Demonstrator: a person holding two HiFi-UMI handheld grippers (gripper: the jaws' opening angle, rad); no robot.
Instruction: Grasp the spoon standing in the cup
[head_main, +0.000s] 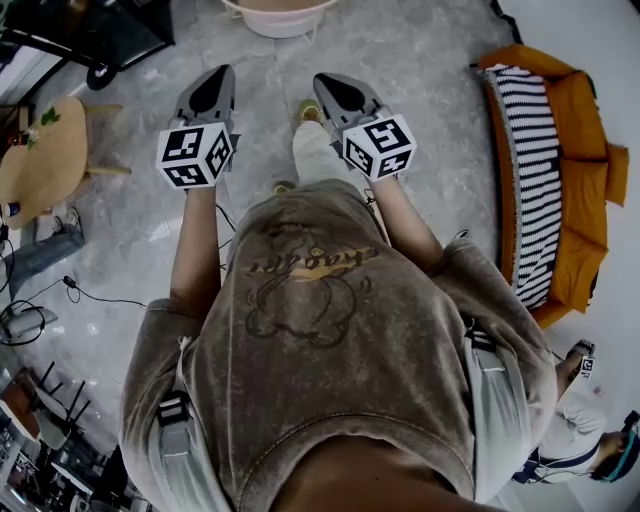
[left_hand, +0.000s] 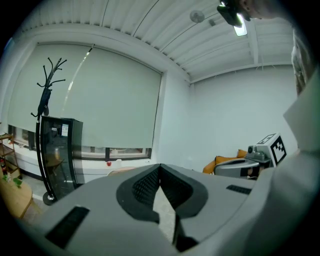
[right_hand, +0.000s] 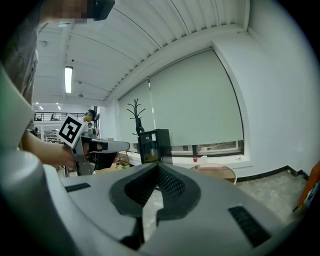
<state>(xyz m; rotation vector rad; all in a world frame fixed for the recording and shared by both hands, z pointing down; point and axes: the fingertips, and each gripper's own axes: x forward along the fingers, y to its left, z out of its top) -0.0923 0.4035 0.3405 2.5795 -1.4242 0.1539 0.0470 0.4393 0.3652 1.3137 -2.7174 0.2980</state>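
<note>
Grey floor (head_main: 430, 80) below, no cup or spoon in sight; left tongs (head_main: 220, 72) and right tongs (head_main: 325, 82) both closed, empty. Approach first, then open.

An orange sofa (head_main: 585, 180) is seen under a black-and-white striped throw (head_main: 535, 170); the floor (head_main: 430, 60) is marbled grey, the table (head_main: 45, 165) tan, the shirt (head_main: 320, 330) mottled grey-brown.

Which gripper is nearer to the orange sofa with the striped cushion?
Right. The right gripper is on the same side as the orange sofa, though apart from it; the left gripper lies farther away, beyond the right one.
</note>
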